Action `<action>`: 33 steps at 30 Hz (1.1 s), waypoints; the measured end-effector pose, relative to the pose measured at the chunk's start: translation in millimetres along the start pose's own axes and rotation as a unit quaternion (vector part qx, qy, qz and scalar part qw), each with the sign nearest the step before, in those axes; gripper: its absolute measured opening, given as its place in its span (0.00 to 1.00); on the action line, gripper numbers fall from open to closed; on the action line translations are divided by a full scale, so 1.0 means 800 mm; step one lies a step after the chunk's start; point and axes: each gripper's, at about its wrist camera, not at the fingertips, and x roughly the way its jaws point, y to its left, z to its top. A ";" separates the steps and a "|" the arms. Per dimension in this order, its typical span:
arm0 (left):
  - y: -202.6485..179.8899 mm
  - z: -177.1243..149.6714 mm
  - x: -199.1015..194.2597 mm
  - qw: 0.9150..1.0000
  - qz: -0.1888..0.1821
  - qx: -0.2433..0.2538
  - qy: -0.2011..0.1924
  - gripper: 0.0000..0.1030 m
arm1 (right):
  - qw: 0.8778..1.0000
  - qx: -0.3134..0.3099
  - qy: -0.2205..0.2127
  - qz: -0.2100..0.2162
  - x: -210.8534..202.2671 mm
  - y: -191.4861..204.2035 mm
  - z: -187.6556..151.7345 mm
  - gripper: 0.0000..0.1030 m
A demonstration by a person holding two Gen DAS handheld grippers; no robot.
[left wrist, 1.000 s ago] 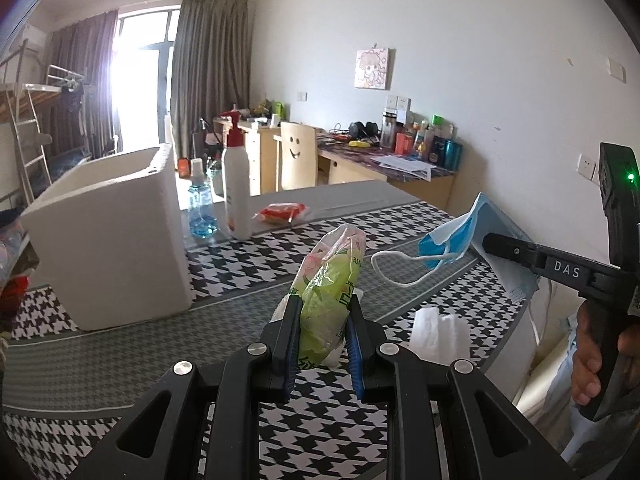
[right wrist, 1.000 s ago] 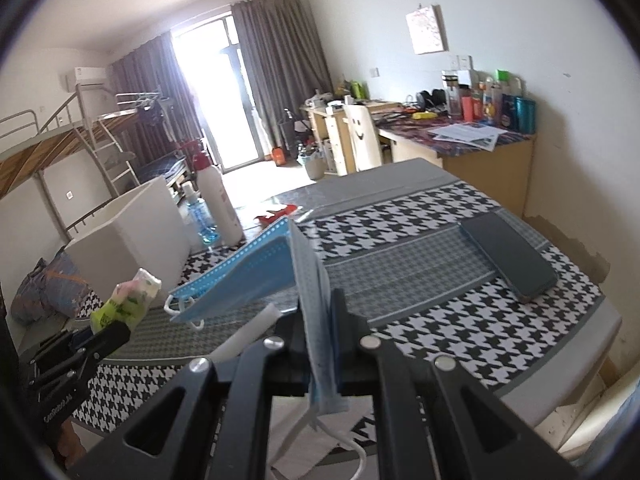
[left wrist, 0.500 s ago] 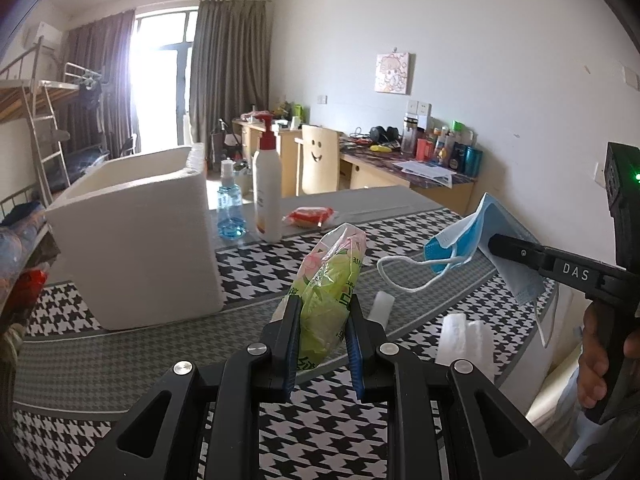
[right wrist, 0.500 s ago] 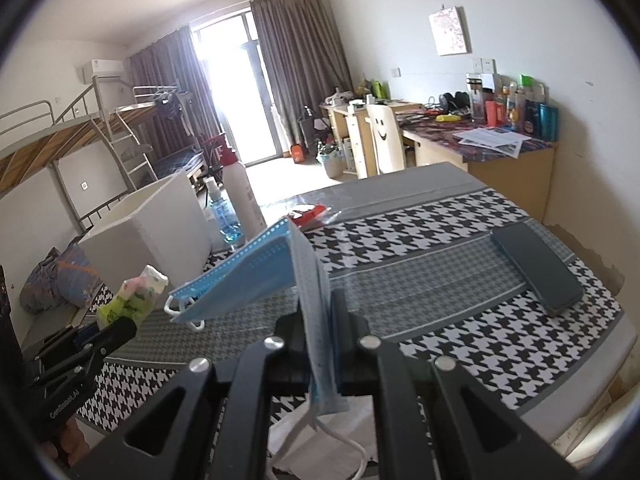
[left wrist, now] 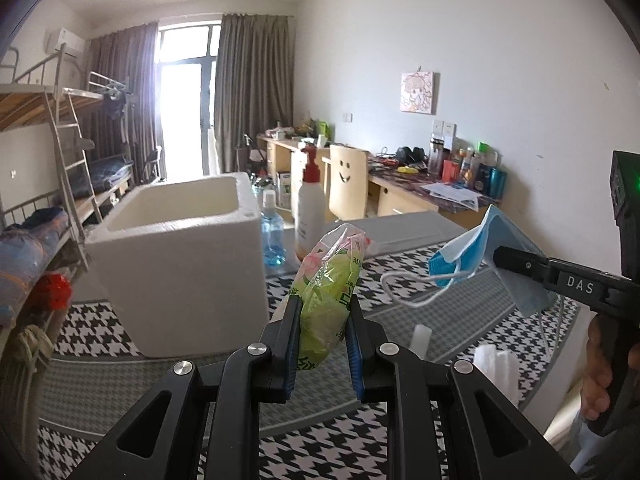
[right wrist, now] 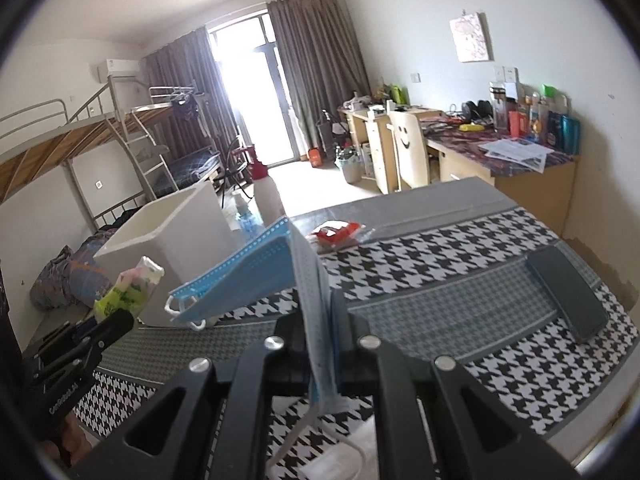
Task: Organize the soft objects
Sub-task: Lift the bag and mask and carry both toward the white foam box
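My left gripper (left wrist: 322, 312) is shut on a green and pink tissue pack (left wrist: 332, 280) and holds it above the houndstooth table, to the right of the open white foam box (left wrist: 180, 264). My right gripper (right wrist: 320, 312) is shut on a blue face mask (right wrist: 248, 276) that hangs in the air. In the left wrist view the mask (left wrist: 476, 256) and the right gripper (left wrist: 500, 258) are at the right. In the right wrist view the tissue pack (right wrist: 128, 288) and the foam box (right wrist: 172, 240) are at the left.
Behind the box stand a white pump bottle (left wrist: 310, 208) and a blue liquid bottle (left wrist: 273, 236). A red packet (right wrist: 336, 234) and a dark phone (right wrist: 568, 296) lie on the table (right wrist: 440, 280). White tissues (left wrist: 496, 368) lie near the front edge. Bunk beds and desks are behind.
Both grippers have risen with their loads. The foam box now shows its open top, and the left gripper has come closer to it.
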 end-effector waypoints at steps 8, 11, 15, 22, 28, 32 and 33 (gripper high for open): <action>0.014 0.021 -0.001 1.000 0.018 -0.005 -0.010 0.21 | 1.000 -0.008 -0.003 0.013 0.011 0.020 0.018 0.11; 0.018 0.030 -0.005 1.000 0.021 -0.008 -0.018 0.21 | 1.000 -0.011 -0.004 0.015 0.015 0.026 0.024 0.11; 0.021 0.041 -0.009 0.999 0.030 -0.005 -0.028 0.21 | 1.000 -0.017 -0.007 0.019 0.017 0.031 0.031 0.11; 0.025 0.059 -0.010 0.999 0.033 -0.011 -0.035 0.21 | 0.999 -0.032 -0.017 0.024 0.018 0.045 0.047 0.11; 0.033 0.077 -0.009 0.998 0.040 -0.016 -0.040 0.21 | 0.999 -0.043 -0.027 0.016 0.022 0.058 0.064 0.11; 0.038 0.084 -0.010 0.998 0.045 -0.019 -0.041 0.21 | 0.998 -0.052 -0.027 0.018 0.027 0.065 0.074 0.11; 0.040 0.087 -0.010 0.998 0.046 -0.022 -0.041 0.21 | 0.998 -0.056 -0.028 0.017 0.028 0.067 0.077 0.11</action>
